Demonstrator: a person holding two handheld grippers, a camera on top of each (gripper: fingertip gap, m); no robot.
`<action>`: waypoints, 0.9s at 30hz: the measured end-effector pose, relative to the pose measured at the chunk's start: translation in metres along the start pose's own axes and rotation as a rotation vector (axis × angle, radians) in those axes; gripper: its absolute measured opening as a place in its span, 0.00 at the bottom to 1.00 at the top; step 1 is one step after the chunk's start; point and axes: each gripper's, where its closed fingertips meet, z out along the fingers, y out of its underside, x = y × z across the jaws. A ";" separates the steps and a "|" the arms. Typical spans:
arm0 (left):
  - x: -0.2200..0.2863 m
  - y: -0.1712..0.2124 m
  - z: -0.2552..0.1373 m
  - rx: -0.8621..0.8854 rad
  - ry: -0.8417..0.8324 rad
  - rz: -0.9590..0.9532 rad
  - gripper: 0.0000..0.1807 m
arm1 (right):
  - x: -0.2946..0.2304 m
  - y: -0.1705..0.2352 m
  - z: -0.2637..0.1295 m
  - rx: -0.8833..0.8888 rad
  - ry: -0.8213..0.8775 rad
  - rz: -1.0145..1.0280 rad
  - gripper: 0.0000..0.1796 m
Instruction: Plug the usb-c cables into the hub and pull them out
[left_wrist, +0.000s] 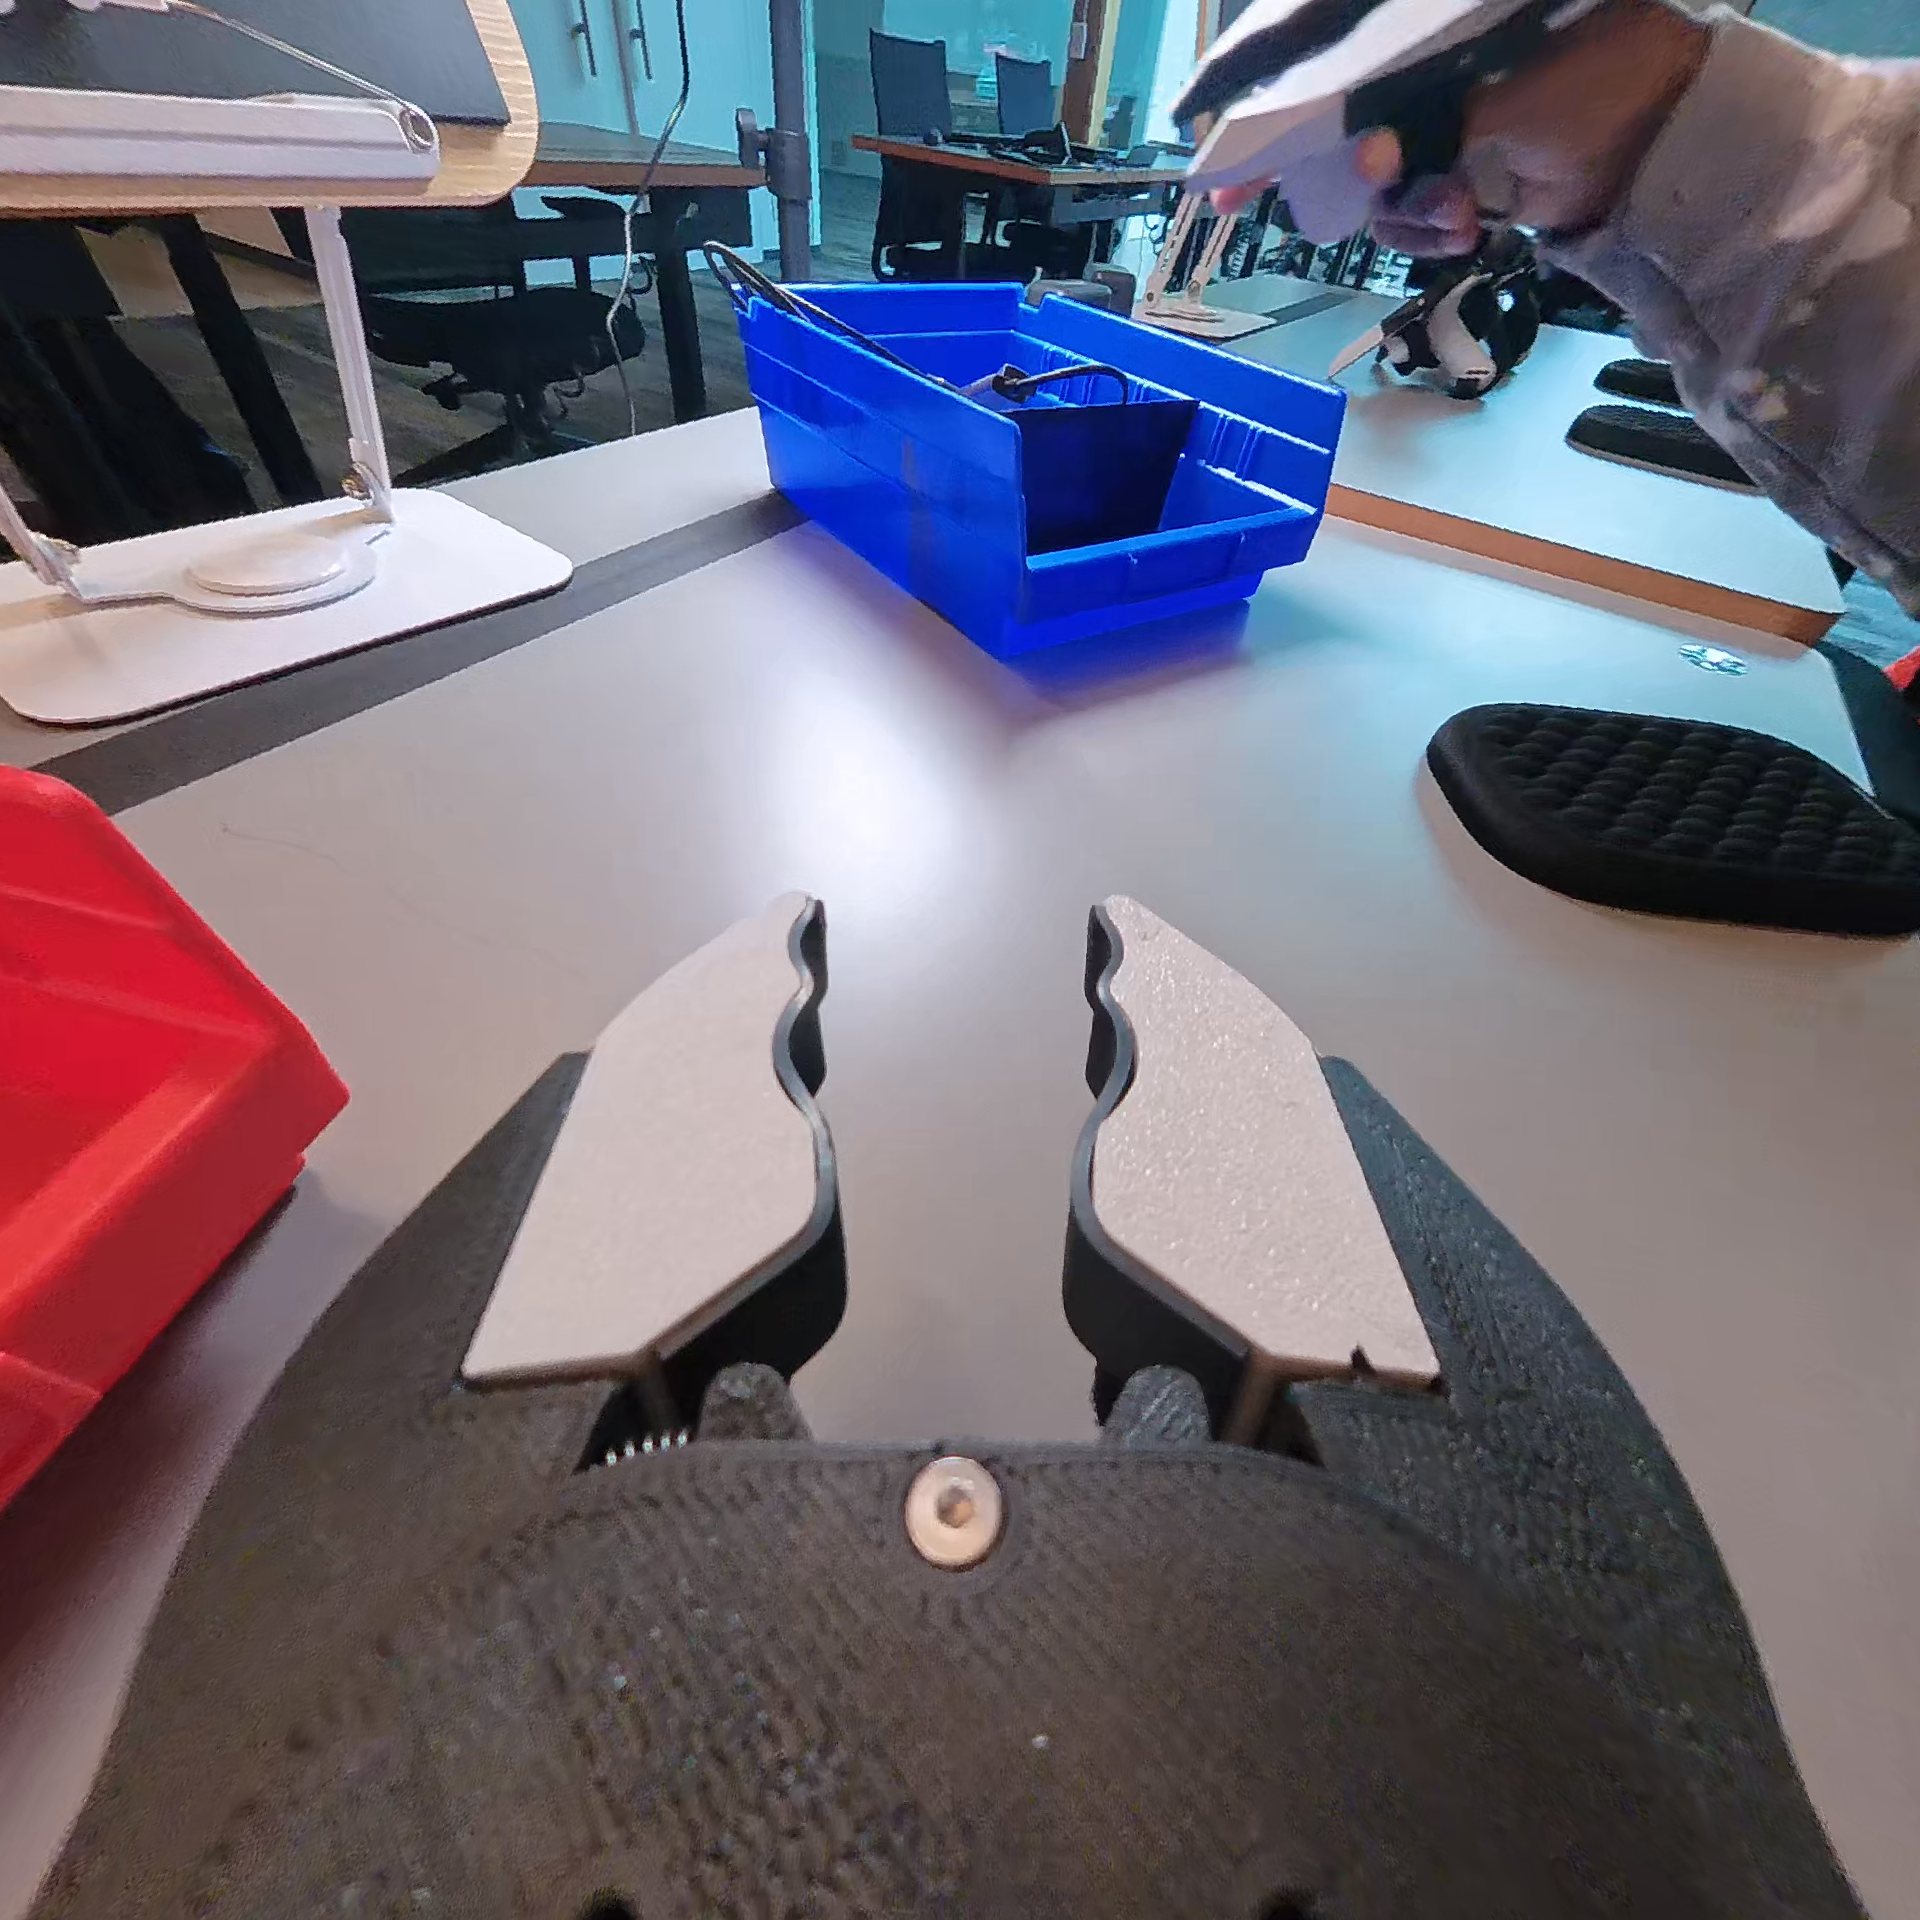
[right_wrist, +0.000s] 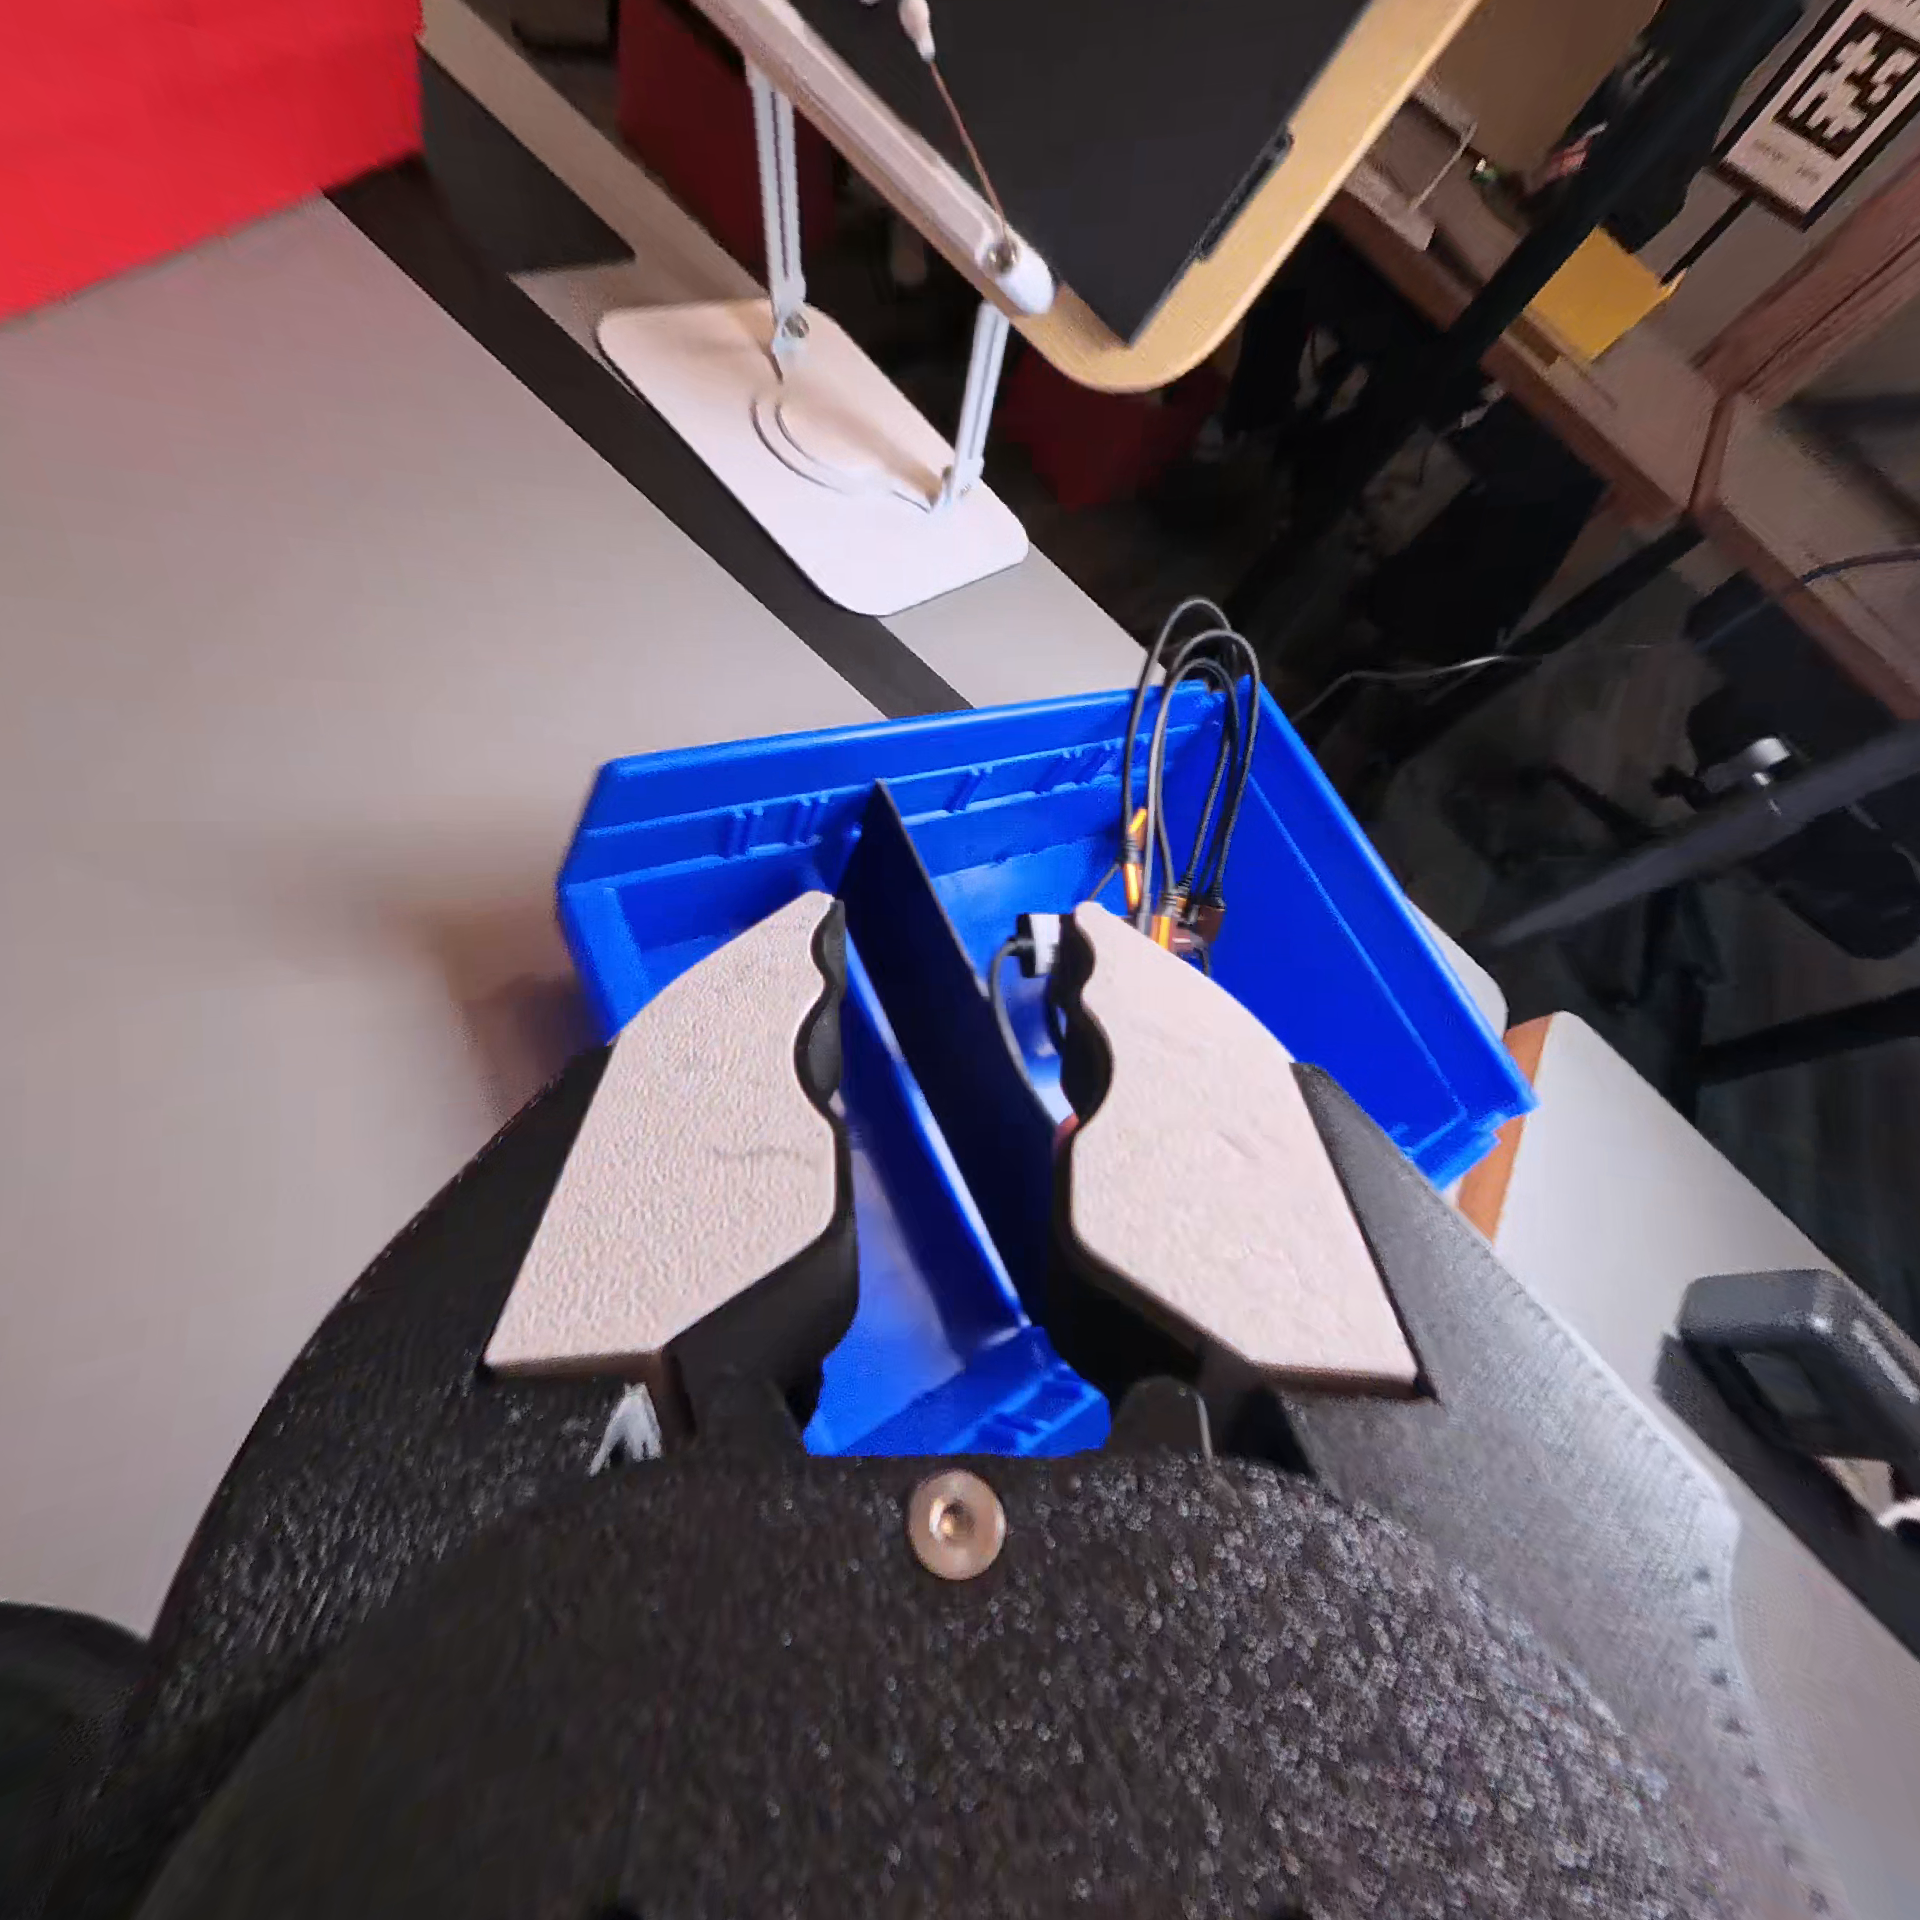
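Note:
A blue bin (left_wrist: 1039, 499) stands on the grey table ahead of my left gripper (left_wrist: 956, 925), which is open, empty and low over the table. Black cables (left_wrist: 790, 301) loop over the bin's back wall. In the right wrist view the bin (right_wrist: 1351, 935) lies below my right gripper (right_wrist: 951, 925), which is open and empty above its dark divider (right_wrist: 935, 997). Several black USB-C cables with orange-banded plugs (right_wrist: 1195, 790) lie in the right compartment beside a small white and black piece (right_wrist: 1029, 951). The hub is not clearly seen. My right gripper also shows, blurred, in the left wrist view (left_wrist: 1247, 135), held by a hand.
A red bin (left_wrist: 114, 1101) sits at the left. A white stand (left_wrist: 281, 582) holding a wood-edged dark board stands at the back left, and it also shows in the right wrist view (right_wrist: 831, 478). Black padded rests (left_wrist: 1683, 821) lie on the right. A black device (right_wrist: 1808, 1382) sits at the right edge.

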 end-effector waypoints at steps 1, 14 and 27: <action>-0.002 -0.001 -0.001 0.002 -0.013 0.004 0.27 | -0.010 0.002 -0.003 0.024 0.005 0.013 0.21; -0.164 0.034 -0.085 -0.612 -0.576 0.317 0.32 | -0.084 0.103 0.044 -0.285 -0.078 -0.193 0.24; -0.180 0.087 -0.058 -1.084 -0.343 0.391 0.22 | -0.100 0.115 0.073 -0.487 -0.196 -0.374 0.16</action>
